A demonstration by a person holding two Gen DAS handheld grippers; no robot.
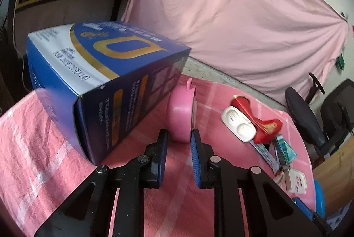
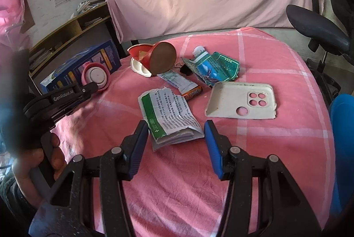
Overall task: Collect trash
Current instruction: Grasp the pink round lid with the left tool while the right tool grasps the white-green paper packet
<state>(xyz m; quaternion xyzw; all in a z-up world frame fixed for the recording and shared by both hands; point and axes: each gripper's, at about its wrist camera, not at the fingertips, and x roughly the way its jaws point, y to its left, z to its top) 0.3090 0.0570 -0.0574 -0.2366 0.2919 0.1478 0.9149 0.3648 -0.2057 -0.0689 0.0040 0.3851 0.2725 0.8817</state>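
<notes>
A round pink plastic case, white-centred, is clamped upright by the left gripper beside a blue box; the right gripper is held released.

Left side blocked: big blue cardboard box sits just beside the round pink plastic container. Crumpled wrappers, white phone case crowd mid-desk; near pink cloth is bare.

"GenRobot.AI" on left gripper
</notes>
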